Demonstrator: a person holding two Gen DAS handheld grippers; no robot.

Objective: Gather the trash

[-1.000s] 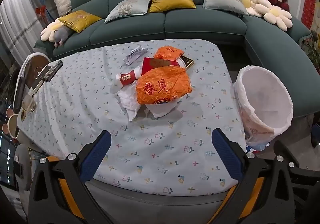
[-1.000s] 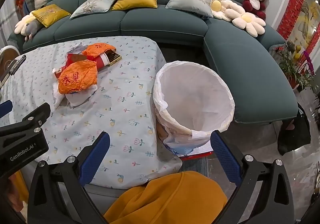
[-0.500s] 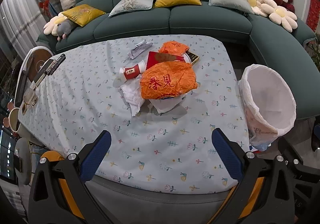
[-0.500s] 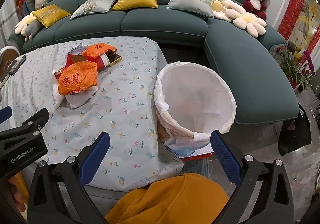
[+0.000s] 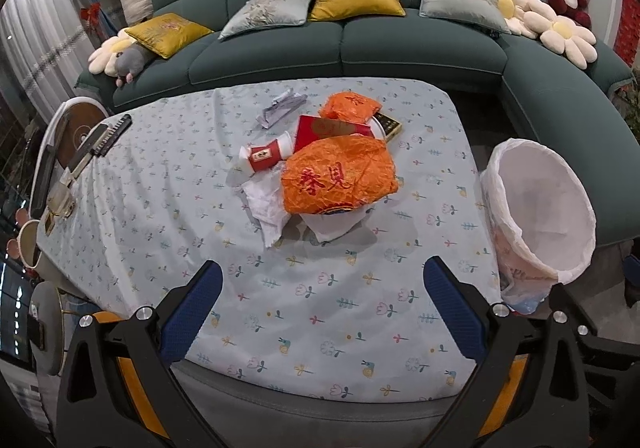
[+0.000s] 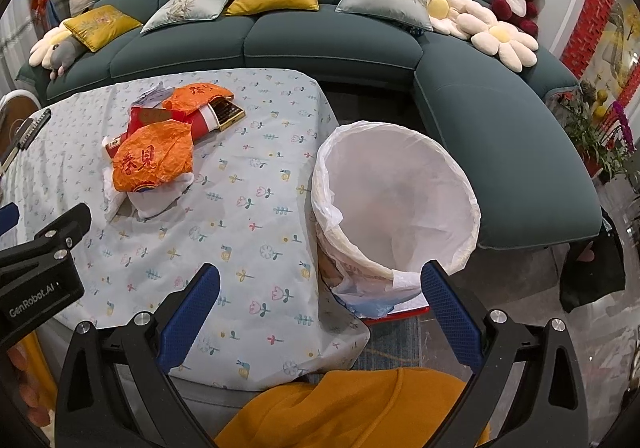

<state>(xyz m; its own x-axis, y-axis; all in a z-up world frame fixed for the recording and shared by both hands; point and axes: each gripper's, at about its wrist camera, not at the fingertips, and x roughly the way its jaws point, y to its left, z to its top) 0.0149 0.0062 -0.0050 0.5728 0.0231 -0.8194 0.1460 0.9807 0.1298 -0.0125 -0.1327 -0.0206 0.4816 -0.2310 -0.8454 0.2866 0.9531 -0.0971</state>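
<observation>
The left gripper (image 5: 322, 300) is held spread wide and empty above a floral tablecloth (image 5: 280, 288); the right gripper (image 6: 320, 304) is likewise parted, with nothing between its ribbed blue pads (image 6: 450, 314). Farther out, a crinkled orange wrapper (image 5: 340, 177) is seen lying on crumpled white paper (image 5: 266, 207), touching a red cup (image 5: 264, 156). Beside the table, a round bin lined with thin white plastic (image 6: 396, 203) is seen.

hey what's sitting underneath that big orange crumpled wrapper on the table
The big orange wrapper lies on white crumpled paper, which sticks out at its left and front edges. A red box lies behind it. Whatever else lies under its middle is covered.
</observation>
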